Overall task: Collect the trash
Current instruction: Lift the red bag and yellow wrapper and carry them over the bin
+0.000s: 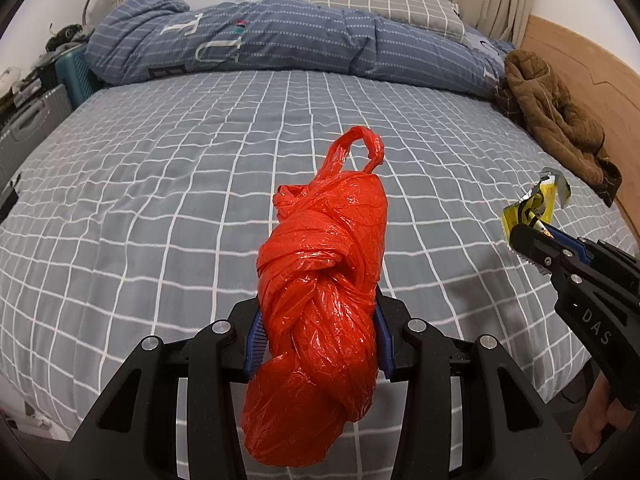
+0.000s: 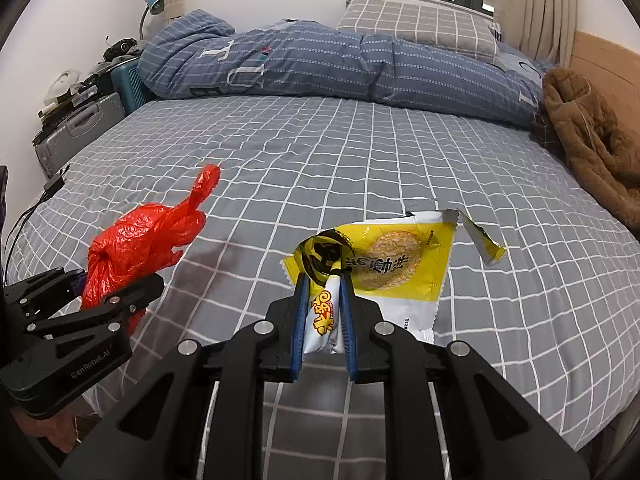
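Two pieces of trash are off the bed [image 1: 160, 184], one in each set of tongs. From the left wrist view, the left tongs [image 1: 320, 320] are clenched on a red plastic bag [image 1: 324, 280], knotted at its middle — what it holds inside cannot be told. Its long axis runs straight ahead along the fingers, the looped handle pointing away toward the folded blue duvet [image 1: 280, 44], the bunched bottom hanging down near the camera. Blue pads [image 1: 255, 340] press the bag from both sides just below the knot, parted only by the bag's bulk. At the right edge the right tongs [image 1: 520, 236] pinch a crumpled yellow snack wrapper [image 1: 528, 204] above the checked sheet, near a brown jacket [image 1: 556, 116] lying against the headboard.

From the right wrist view, the right tongs [image 2: 324, 304] are nearly closed, gripping the twisted lower end of the yellow snack wrapper [image 2: 384, 264]. The wrapper fans out forward and to the right, its torn top edge farthest away, a loose strip hanging off its right corner. To the left, the left tongs [image 2: 116, 292] hold the red plastic bag [image 2: 136, 240] above the sheet, handle tip slanting up and away. A grey suitcase [image 2: 76, 136] stands beside the bed.
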Tool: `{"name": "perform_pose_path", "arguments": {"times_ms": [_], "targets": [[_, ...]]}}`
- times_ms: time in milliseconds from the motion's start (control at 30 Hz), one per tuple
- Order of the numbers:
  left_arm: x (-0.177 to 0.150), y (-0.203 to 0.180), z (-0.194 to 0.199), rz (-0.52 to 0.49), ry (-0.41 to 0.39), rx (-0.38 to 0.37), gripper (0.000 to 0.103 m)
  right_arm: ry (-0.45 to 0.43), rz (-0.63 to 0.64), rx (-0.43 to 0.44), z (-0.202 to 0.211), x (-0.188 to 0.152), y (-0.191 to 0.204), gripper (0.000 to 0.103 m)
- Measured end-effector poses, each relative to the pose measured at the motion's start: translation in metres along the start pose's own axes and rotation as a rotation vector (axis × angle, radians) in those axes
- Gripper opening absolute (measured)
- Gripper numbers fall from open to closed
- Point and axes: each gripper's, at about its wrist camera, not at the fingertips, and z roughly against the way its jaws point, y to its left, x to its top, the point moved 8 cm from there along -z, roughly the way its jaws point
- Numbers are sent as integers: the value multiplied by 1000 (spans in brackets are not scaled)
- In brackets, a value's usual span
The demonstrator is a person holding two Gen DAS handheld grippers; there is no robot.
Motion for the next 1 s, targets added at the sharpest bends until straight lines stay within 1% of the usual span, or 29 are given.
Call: {"name": "perform_pose_path", "arguments": {"times_ms": [567,833,1000], "targets": [[-33,-6,26,-6,10,-7,42,2,-25,-4,29,-24,-1,15],[-44,-15,42,-17,4,-21,42,12,-32,5,43,-39,3,15],[-49,-14,51,-16,0,-19,42,10,-39,6,53,-45,4,15]]}}
